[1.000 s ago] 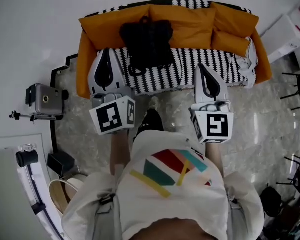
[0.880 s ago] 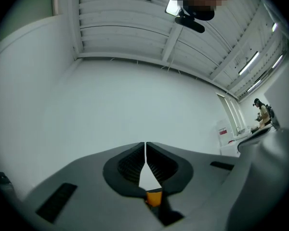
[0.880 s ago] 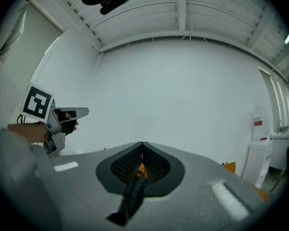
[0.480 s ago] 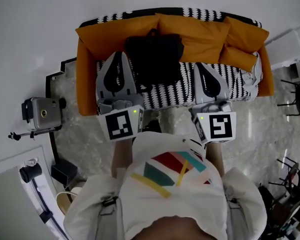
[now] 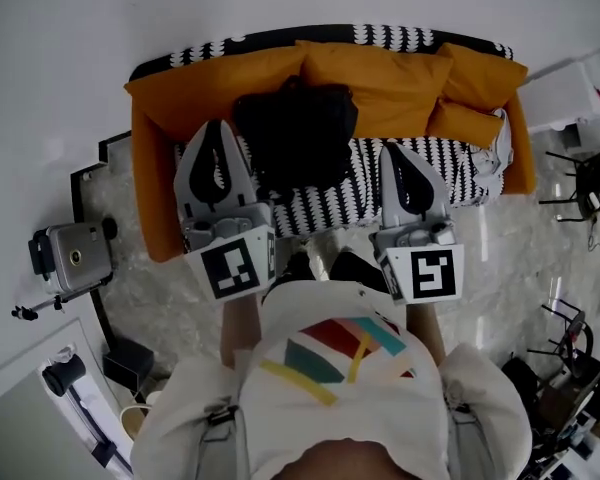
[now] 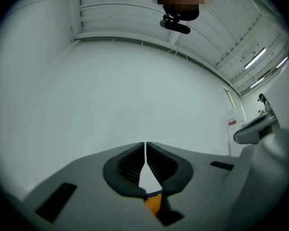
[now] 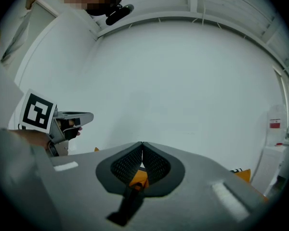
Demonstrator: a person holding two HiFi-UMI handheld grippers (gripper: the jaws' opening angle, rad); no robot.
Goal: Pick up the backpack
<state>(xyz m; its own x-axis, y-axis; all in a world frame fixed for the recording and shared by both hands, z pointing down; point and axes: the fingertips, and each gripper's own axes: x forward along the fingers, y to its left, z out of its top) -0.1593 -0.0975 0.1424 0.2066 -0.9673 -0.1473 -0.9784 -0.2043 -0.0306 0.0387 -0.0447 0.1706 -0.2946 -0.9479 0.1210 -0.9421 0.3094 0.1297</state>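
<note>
The black backpack [image 5: 298,136] stands on a sofa [image 5: 156,178] against its orange back cushions, on the black-and-white striped seat. My left gripper [image 5: 217,126] hovers just left of the backpack, over the seat, shut and empty. My right gripper [image 5: 393,150] hangs over the striped seat to the backpack's right, apart from it, also shut and empty. In the left gripper view the left gripper [image 6: 145,144] faces a bare white wall, with a sliver of orange below the jaws. The right gripper [image 7: 142,143] shows the same wall, and the backpack is in neither gripper view.
A grey camera on a tripod [image 5: 68,258] stands on the marble floor left of the sofa. White furniture [image 5: 572,88] and a black chair [image 5: 588,180] are at the right. The person's feet [image 5: 325,266] are close to the sofa's front.
Both grippers have moved forward toward the sofa and now reach over its seat on either side of the backpack. Their jaws have stayed shut.
</note>
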